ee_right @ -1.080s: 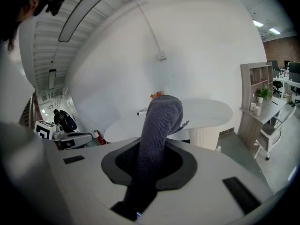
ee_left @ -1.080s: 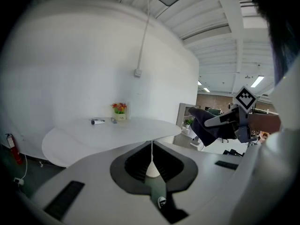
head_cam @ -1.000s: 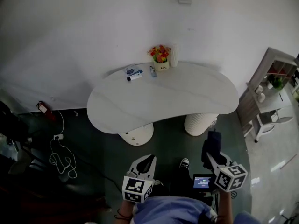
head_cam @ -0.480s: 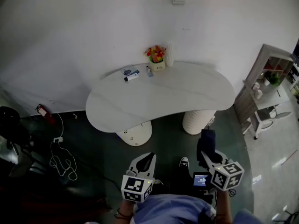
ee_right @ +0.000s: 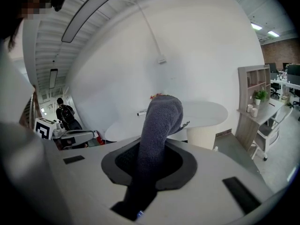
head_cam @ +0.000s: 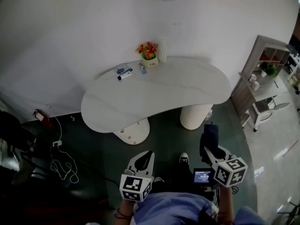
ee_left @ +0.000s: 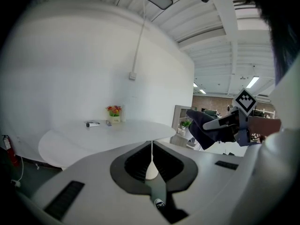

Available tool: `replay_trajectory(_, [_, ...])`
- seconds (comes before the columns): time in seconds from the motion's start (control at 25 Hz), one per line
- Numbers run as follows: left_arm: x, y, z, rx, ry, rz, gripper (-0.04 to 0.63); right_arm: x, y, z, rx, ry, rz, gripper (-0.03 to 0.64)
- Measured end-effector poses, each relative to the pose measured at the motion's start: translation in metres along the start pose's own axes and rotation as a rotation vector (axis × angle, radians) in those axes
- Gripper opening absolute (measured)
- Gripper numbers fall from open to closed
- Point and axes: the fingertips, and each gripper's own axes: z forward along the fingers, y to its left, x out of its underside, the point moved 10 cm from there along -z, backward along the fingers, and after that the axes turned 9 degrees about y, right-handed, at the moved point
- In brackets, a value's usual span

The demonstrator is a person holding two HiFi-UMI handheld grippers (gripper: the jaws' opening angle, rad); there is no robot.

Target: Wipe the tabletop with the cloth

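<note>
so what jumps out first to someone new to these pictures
A big white curved table stands by the wall, bare but for bright flowers and a few small items at its far edge. Well short of it, the right gripper has its jaws shut on a dark grey cloth, and the left gripper is shut and empty.

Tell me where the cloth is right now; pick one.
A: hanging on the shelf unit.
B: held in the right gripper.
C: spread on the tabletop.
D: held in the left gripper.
B: the right gripper view shows the grey cloth clamped between the jaws of the right gripper, short of the white table, while the left gripper is shut on nothing.
</note>
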Motion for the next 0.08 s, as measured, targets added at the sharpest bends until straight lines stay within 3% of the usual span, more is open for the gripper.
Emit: replay_trajectory(0.08, [-0.0003,-0.0015,0.0031,0.002,-0.001,-0.005,0.017,-0.0013,-0.005,-0.0014,0.006,-0.004,0.003,0.075])
